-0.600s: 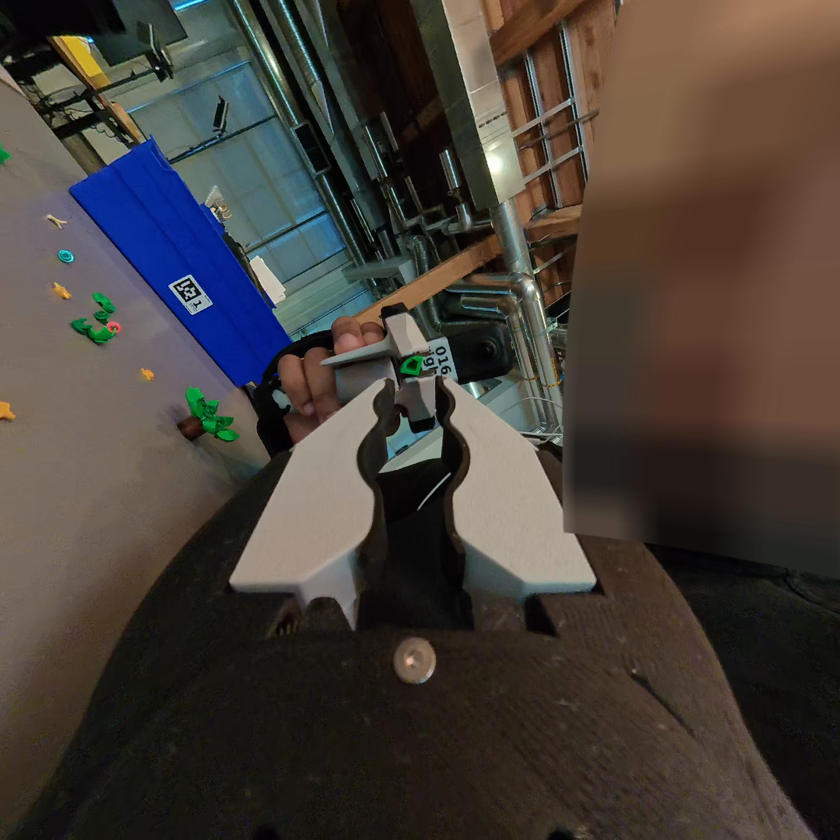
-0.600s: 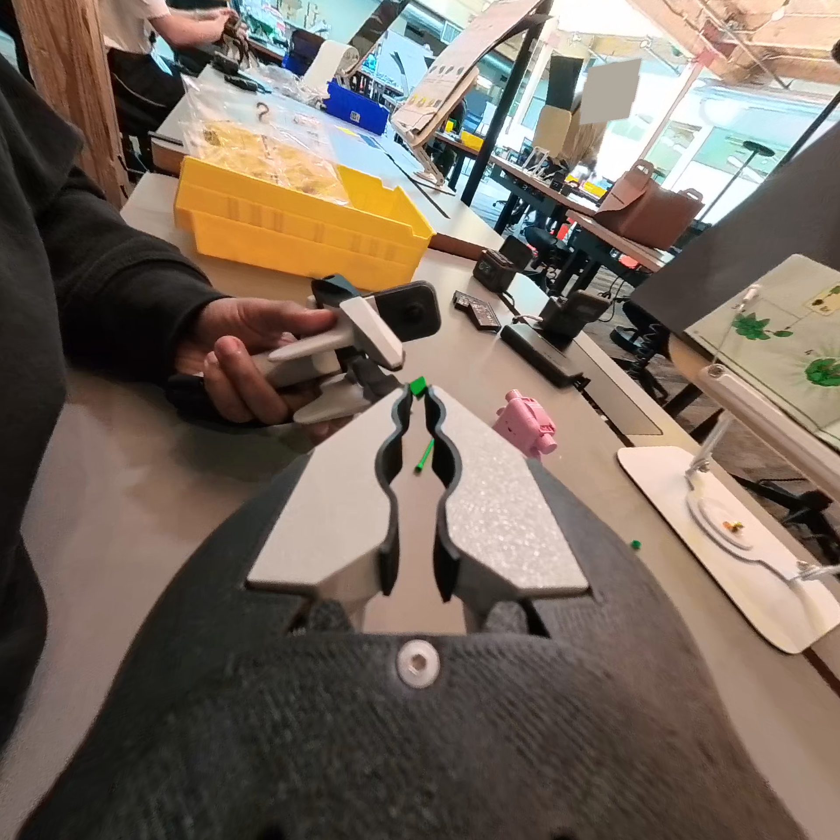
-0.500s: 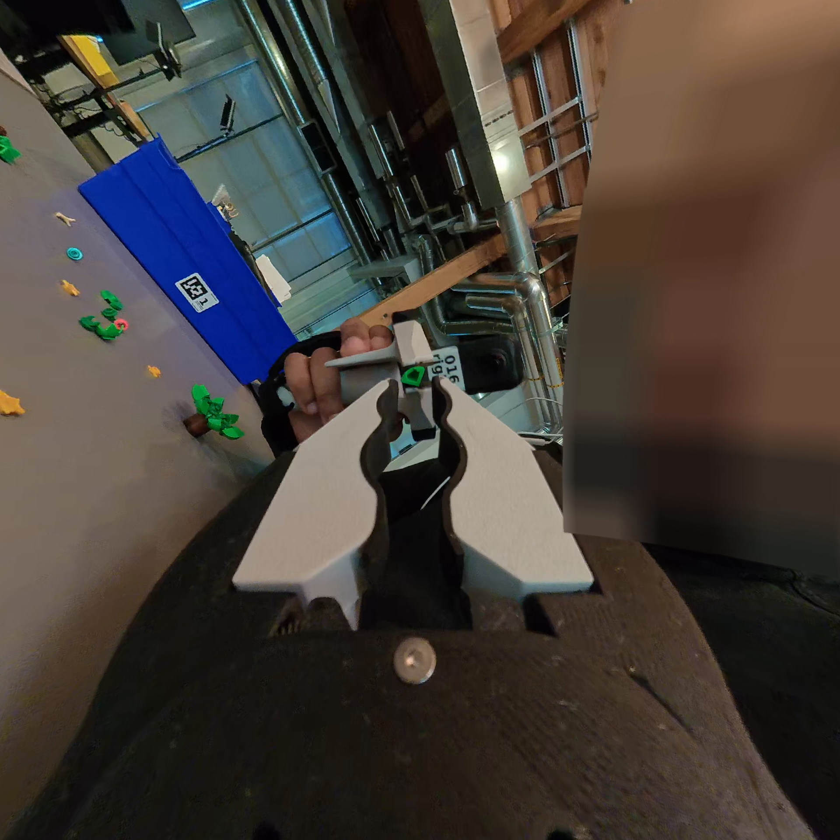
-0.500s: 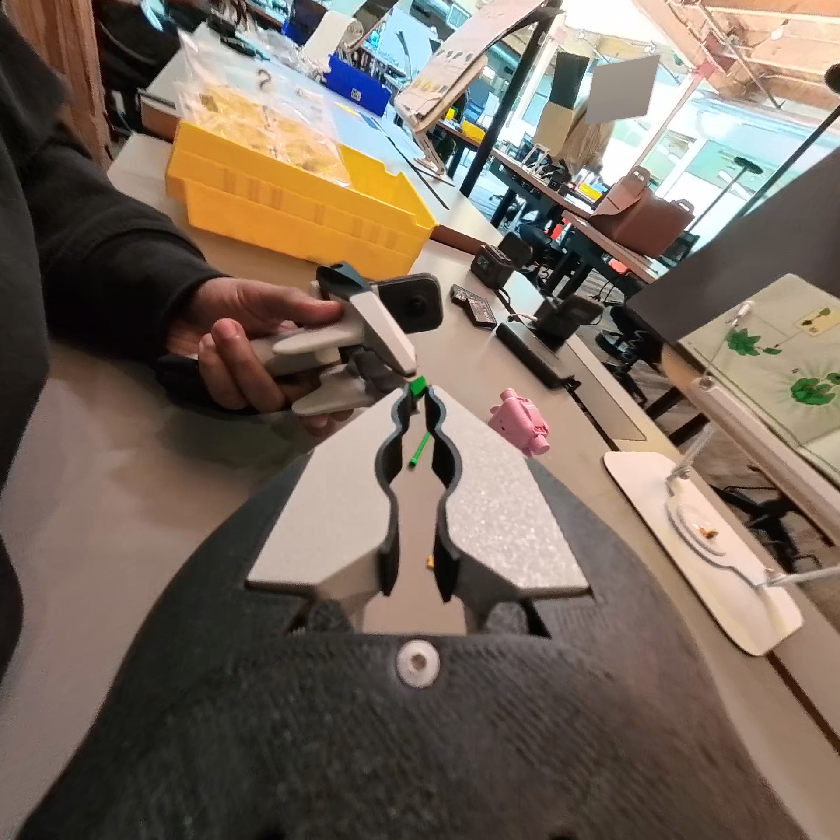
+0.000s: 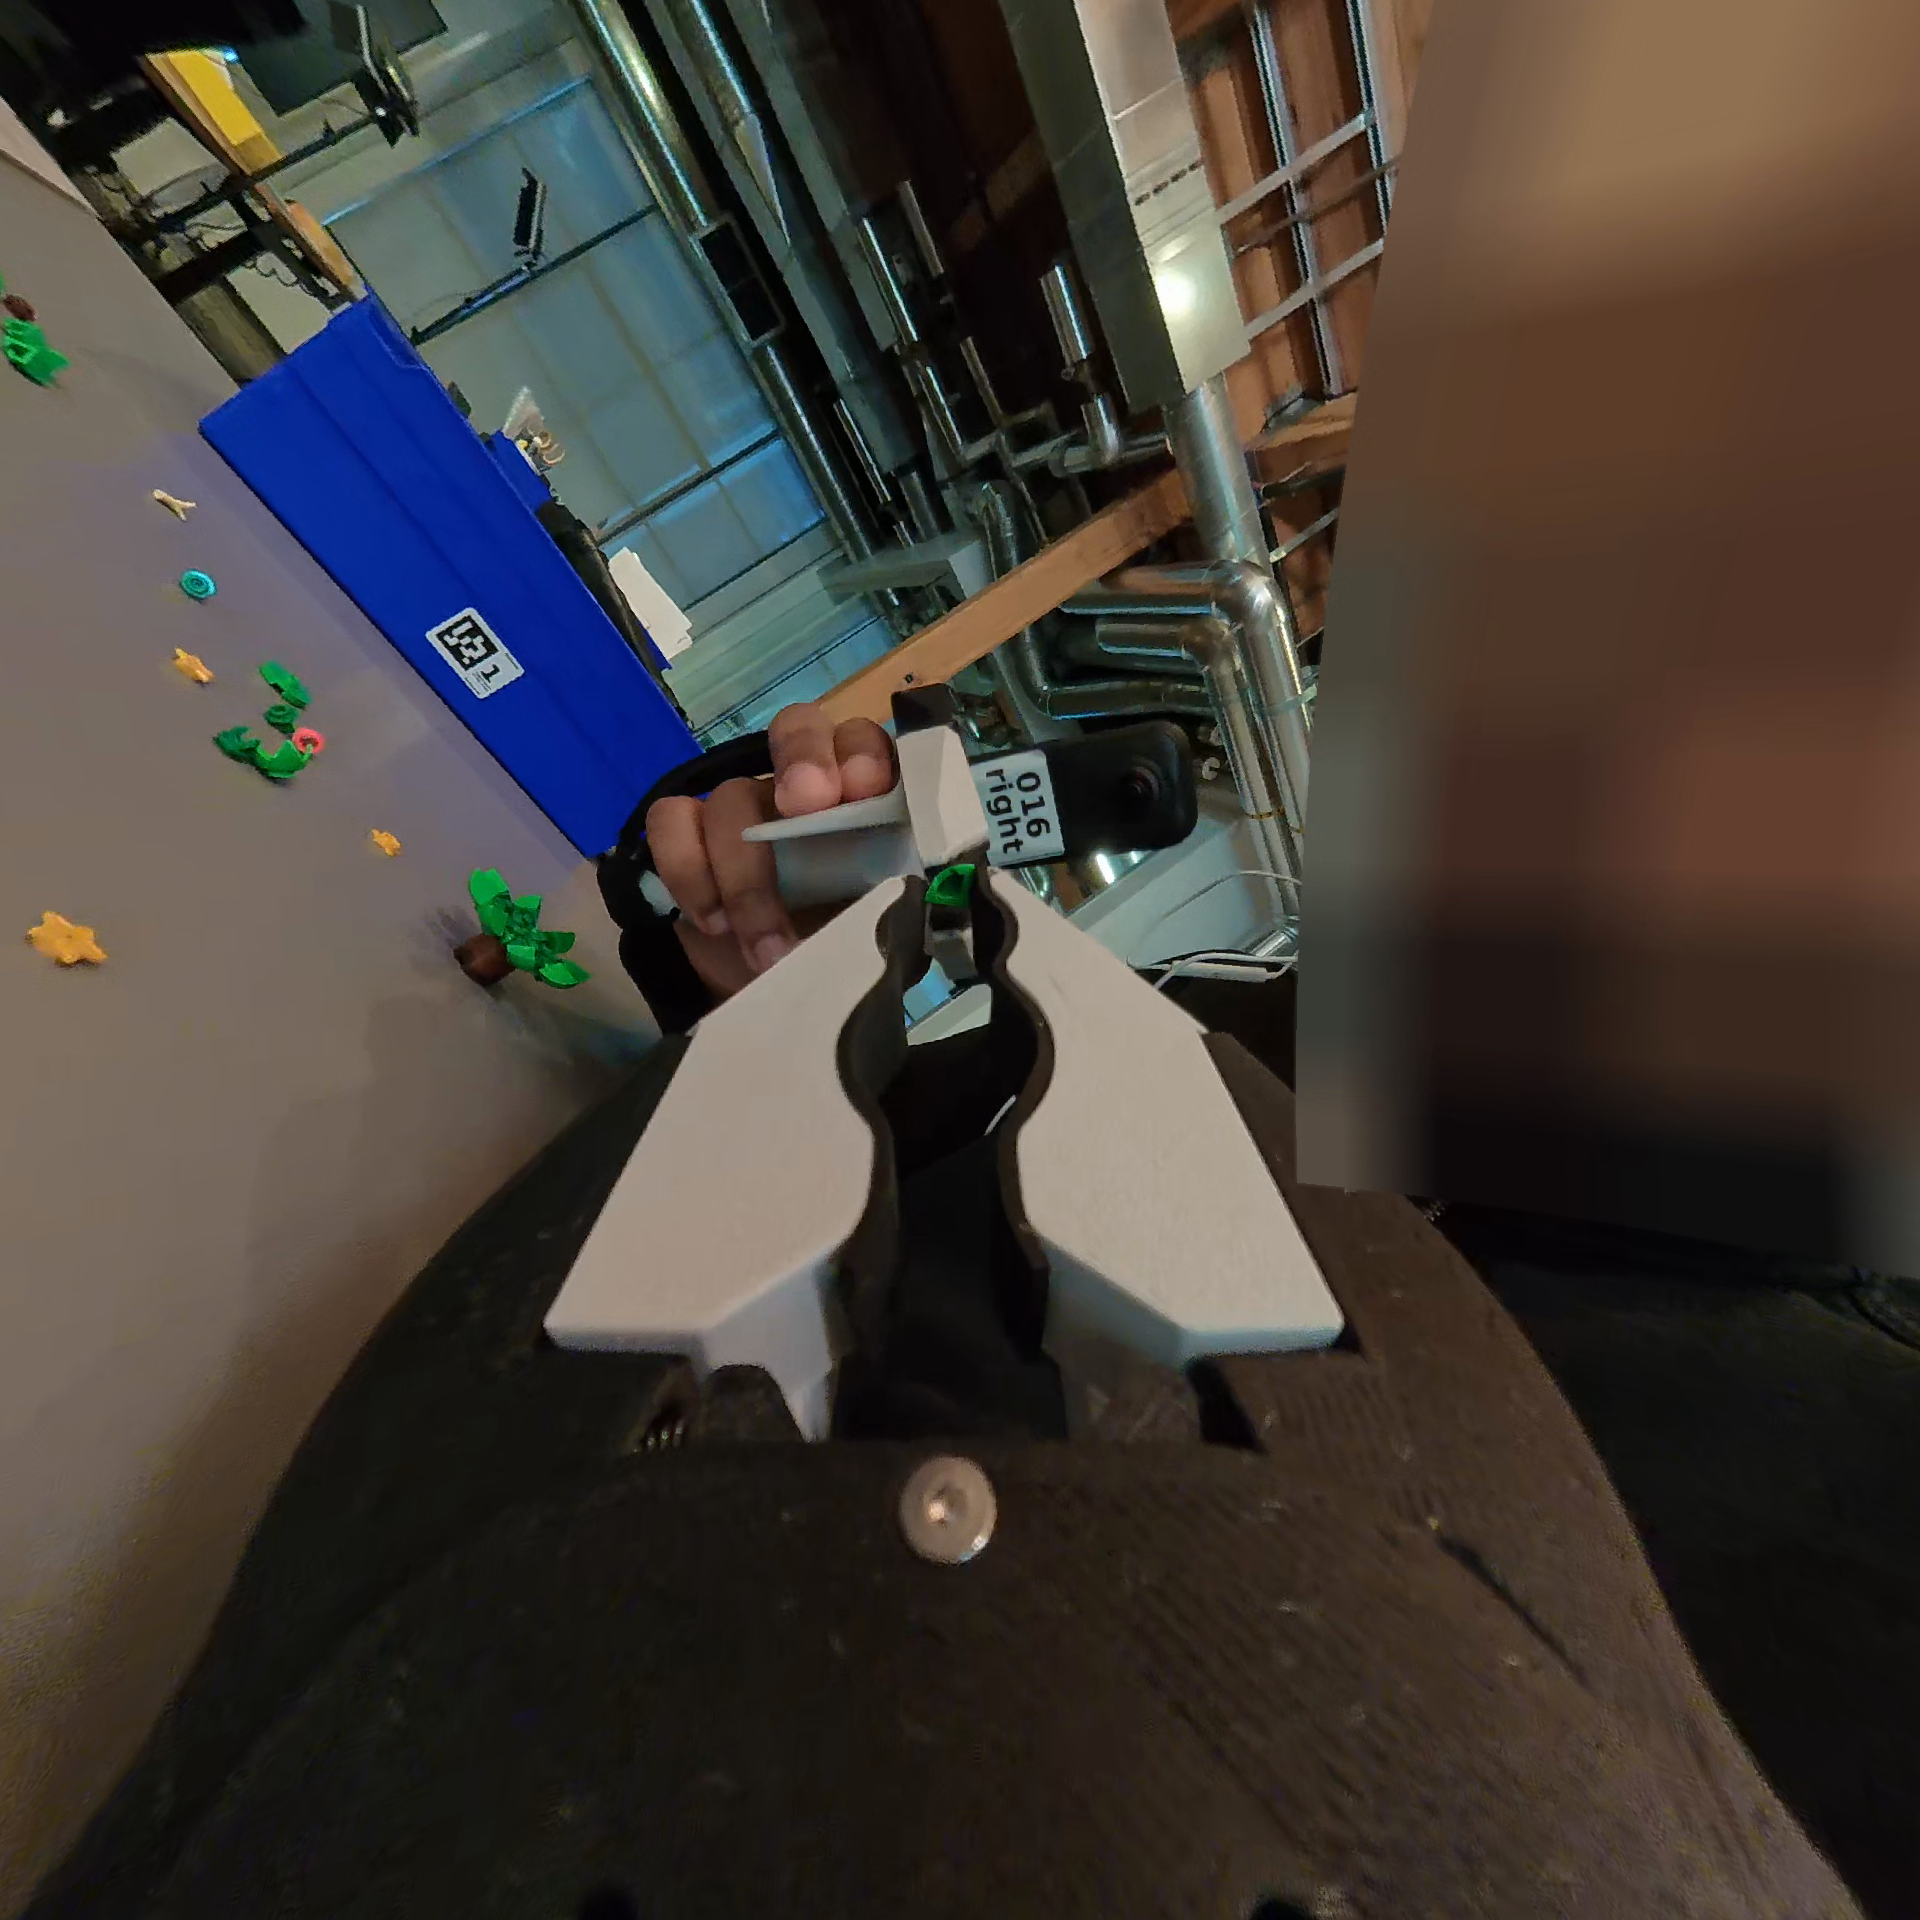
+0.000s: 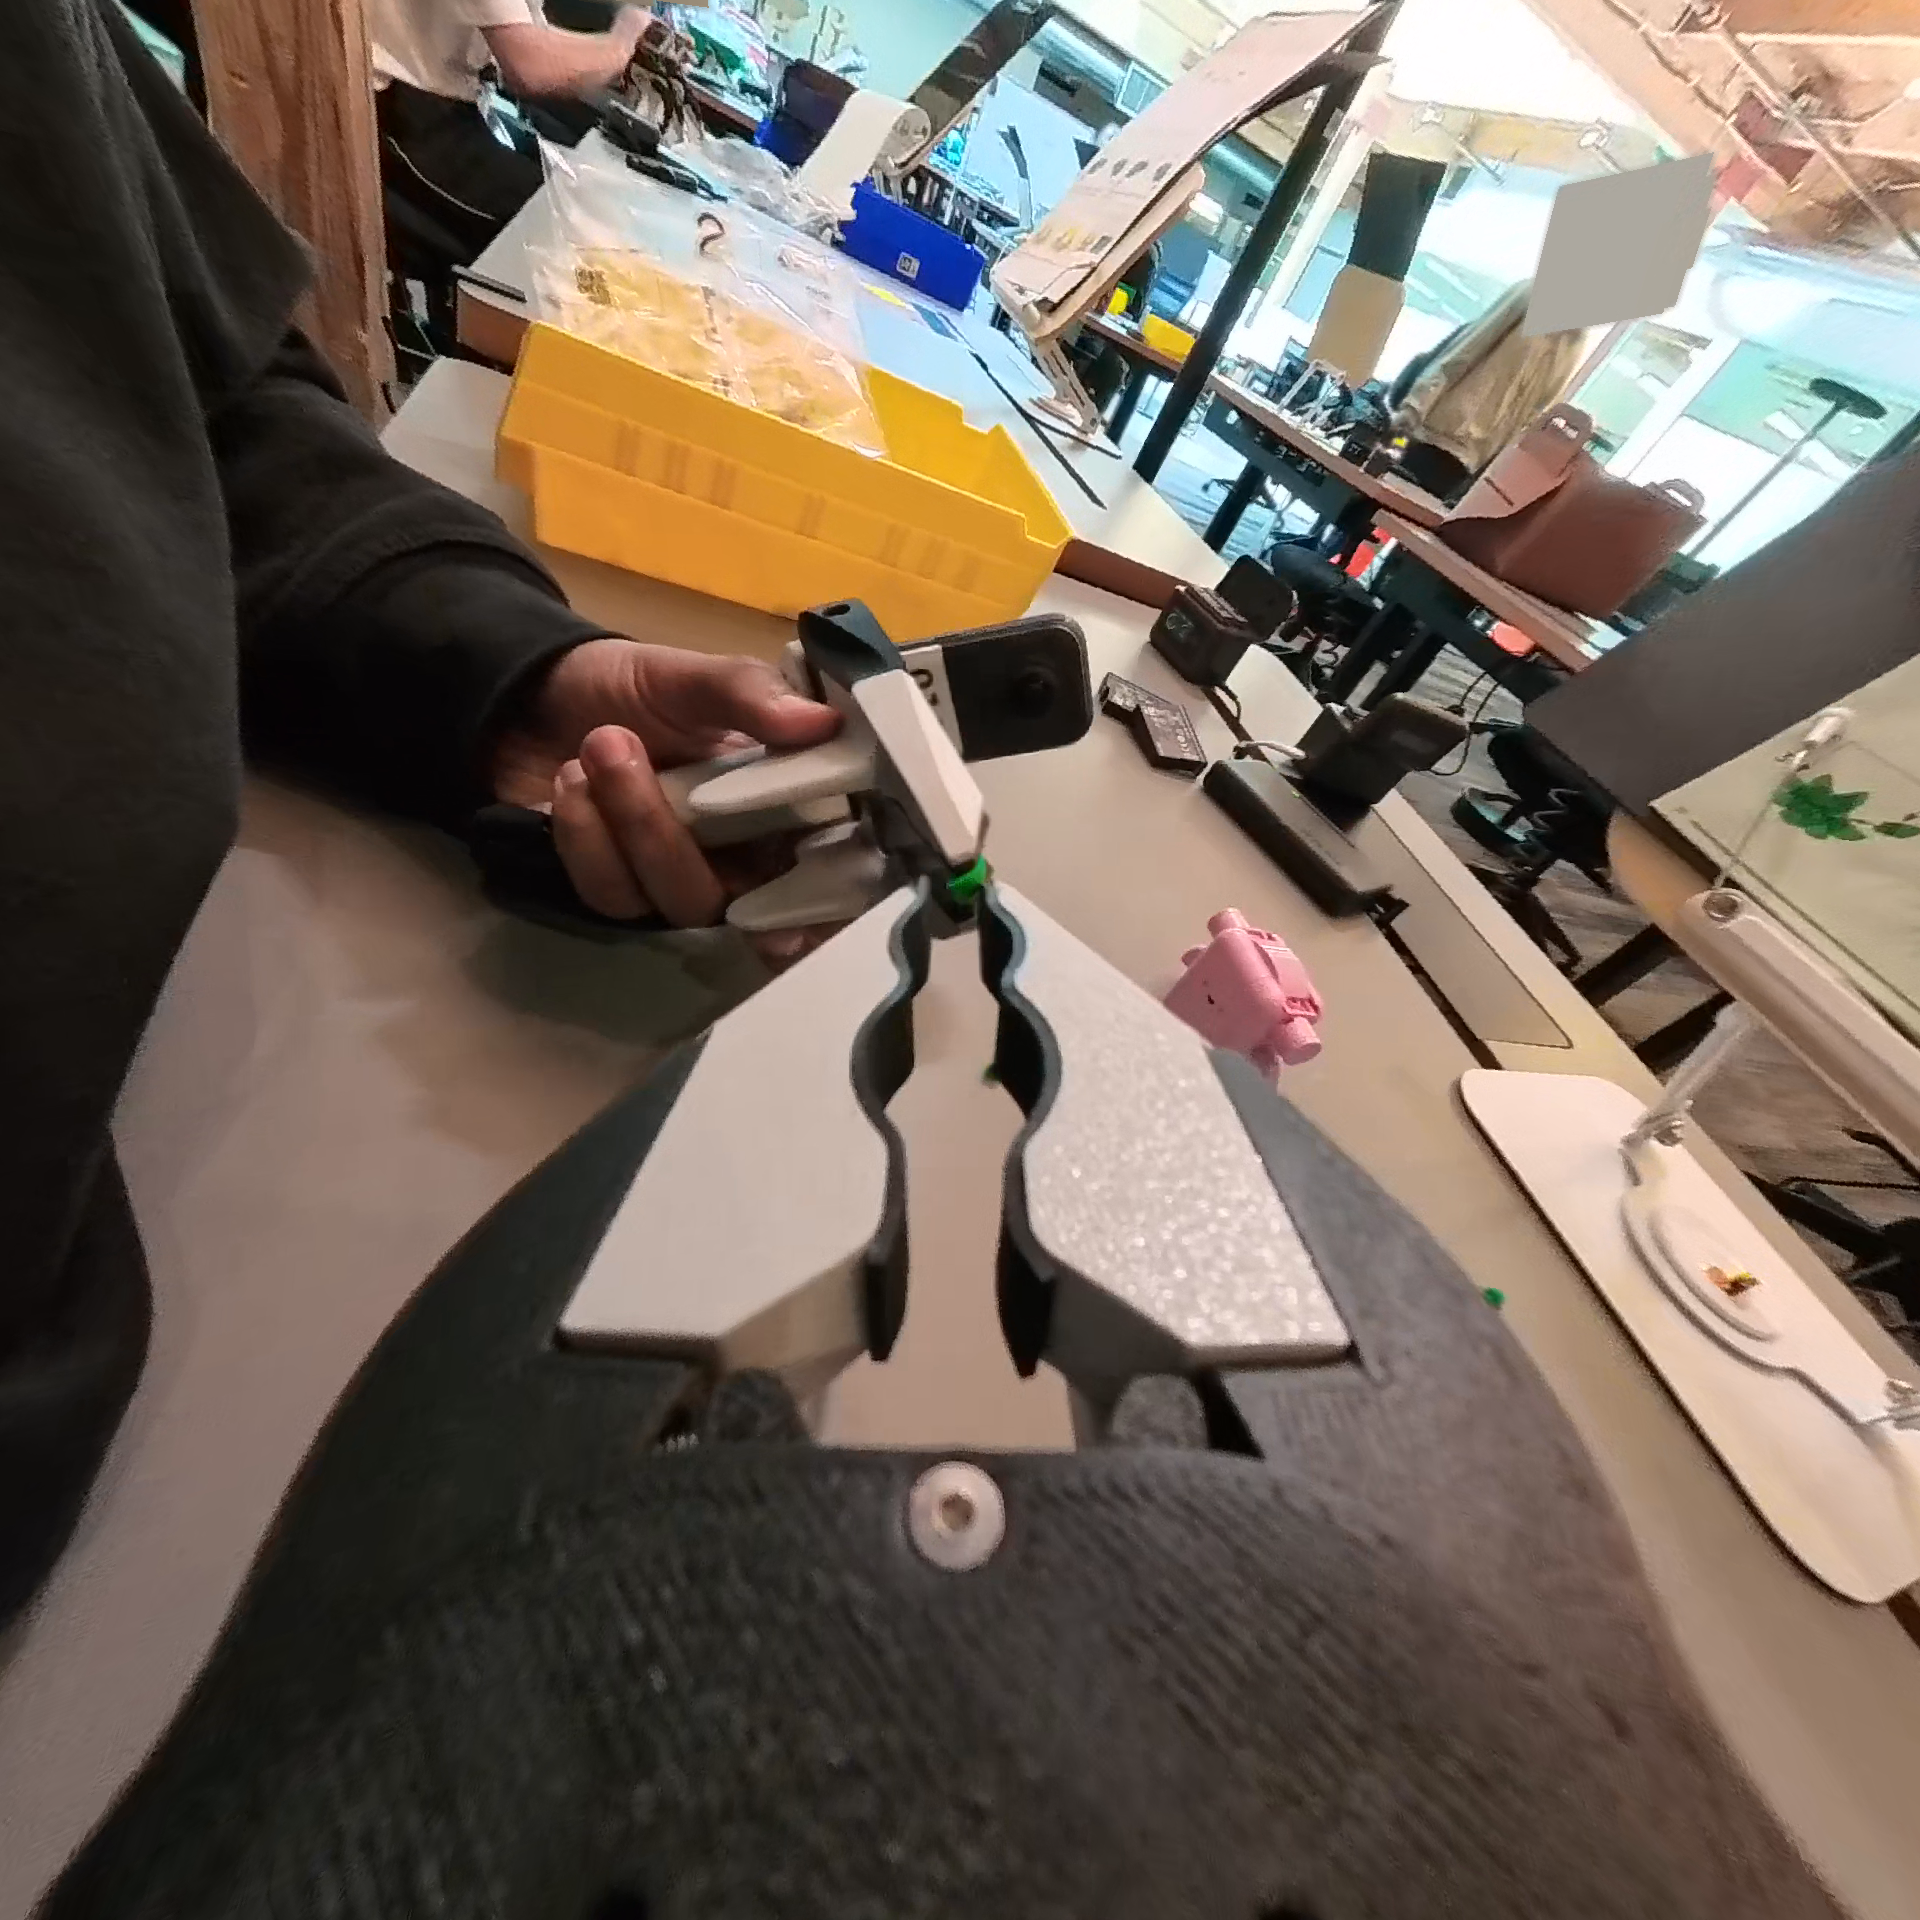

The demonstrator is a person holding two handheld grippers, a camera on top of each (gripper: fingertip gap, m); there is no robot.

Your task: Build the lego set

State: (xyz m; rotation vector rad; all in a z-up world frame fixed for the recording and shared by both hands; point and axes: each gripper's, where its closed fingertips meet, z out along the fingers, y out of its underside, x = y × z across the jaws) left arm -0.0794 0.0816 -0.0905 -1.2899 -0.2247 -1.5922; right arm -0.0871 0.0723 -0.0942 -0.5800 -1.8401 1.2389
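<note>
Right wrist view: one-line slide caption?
Two grippers meet tip to tip over a small green piece, above the table.

A small green lego piece (image 5: 950,886) sits pinched between both grippers' fingertips, above the table.

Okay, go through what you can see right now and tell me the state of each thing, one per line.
Left gripper: shut on green piece.
Right gripper: shut on green piece.
Green piece: held in the air between both grippers' tips.
Yellow bin: open-topped, clear bags inside.
Pink toy: lying on the table.
Small plant: partly assembled.
</note>
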